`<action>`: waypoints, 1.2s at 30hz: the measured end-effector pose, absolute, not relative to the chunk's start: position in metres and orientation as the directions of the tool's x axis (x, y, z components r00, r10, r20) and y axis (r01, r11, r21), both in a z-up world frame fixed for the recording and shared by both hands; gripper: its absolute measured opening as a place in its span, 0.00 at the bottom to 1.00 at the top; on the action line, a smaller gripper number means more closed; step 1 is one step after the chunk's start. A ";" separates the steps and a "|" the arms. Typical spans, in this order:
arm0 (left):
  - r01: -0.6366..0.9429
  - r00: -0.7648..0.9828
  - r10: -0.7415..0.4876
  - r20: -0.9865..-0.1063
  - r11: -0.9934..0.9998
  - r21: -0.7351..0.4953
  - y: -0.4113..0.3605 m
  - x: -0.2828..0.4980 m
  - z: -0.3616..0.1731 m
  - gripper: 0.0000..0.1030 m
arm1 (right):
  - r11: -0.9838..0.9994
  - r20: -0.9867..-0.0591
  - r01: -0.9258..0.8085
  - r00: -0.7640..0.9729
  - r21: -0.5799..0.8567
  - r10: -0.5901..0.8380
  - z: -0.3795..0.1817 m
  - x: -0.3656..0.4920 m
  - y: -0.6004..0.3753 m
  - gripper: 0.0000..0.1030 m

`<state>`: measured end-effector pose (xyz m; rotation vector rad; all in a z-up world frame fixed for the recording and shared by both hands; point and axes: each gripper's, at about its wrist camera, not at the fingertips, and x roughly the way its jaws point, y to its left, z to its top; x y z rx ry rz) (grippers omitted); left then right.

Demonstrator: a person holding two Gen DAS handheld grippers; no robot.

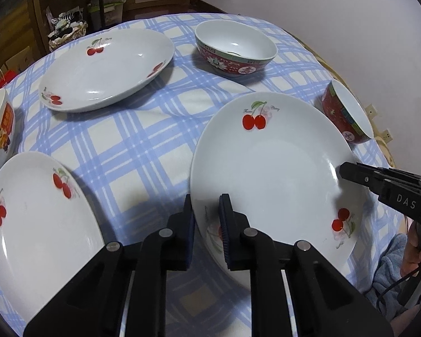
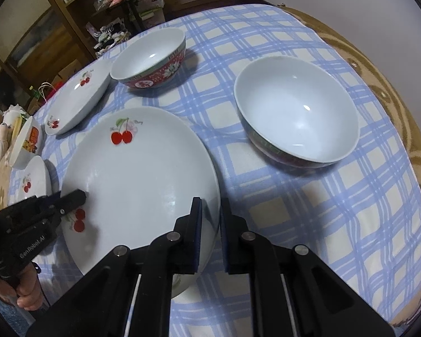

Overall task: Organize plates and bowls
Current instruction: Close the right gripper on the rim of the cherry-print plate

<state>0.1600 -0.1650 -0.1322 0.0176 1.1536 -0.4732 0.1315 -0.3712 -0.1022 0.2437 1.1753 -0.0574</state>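
Both tongs grip one cherry plate

Left tongs (image 1: 206,210) and right tongs (image 2: 211,213) each pinch opposite rims of the plate (image 1: 272,168); bowl (image 2: 296,112) beyond the right tongs.

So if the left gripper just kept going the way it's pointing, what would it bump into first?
Most likely the plate itself: the left gripper already straddles its near rim, pointing steeply down. Past the rim lies the checked cloth, though depth is hard to judge here.
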 end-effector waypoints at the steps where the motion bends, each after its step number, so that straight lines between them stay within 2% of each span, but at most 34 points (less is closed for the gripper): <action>1: 0.373 0.319 -0.355 -0.879 0.899 -0.228 -0.165 0.158 -0.131 0.16 | 0.974 -0.918 0.165 0.388 0.158 0.083 -0.100 0.130 -0.371 0.12; 7: 0.391 0.316 -0.352 -0.881 0.894 -0.217 -0.168 0.145 -0.127 0.16 | 0.973 -0.922 0.173 0.378 0.154 0.078 -0.096 0.122 -0.373 0.12; 16: 0.339 0.324 -0.306 -0.895 0.921 -0.192 -0.157 0.126 -0.119 0.16 | 0.978 -0.934 0.171 0.354 0.117 0.050 -0.098 0.098 -0.353 0.12; 22: 0.334 0.289 -0.351 -0.891 0.909 -0.250 -0.148 0.114 -0.116 0.16 | 0.974 -0.929 0.192 0.369 0.120 0.041 -0.090 0.080 -0.348 0.12; 28: 0.330 0.264 -0.333 -0.905 0.913 -0.240 -0.150 0.098 -0.123 0.16 | 0.975 -0.940 0.202 0.340 0.093 0.019 -0.090 0.065 -0.347 0.12; 32: 0.338 0.260 -0.285 -0.923 0.922 -0.190 -0.154 0.089 -0.133 0.16 | 0.977 -0.959 0.204 0.282 0.057 -0.003 -0.104 0.060 -0.340 0.13; 36: 0.314 0.218 -0.298 -0.929 0.923 -0.222 -0.150 0.092 -0.148 0.17 | 0.980 -0.968 0.196 0.250 0.021 -0.029 -0.115 0.061 -0.333 0.13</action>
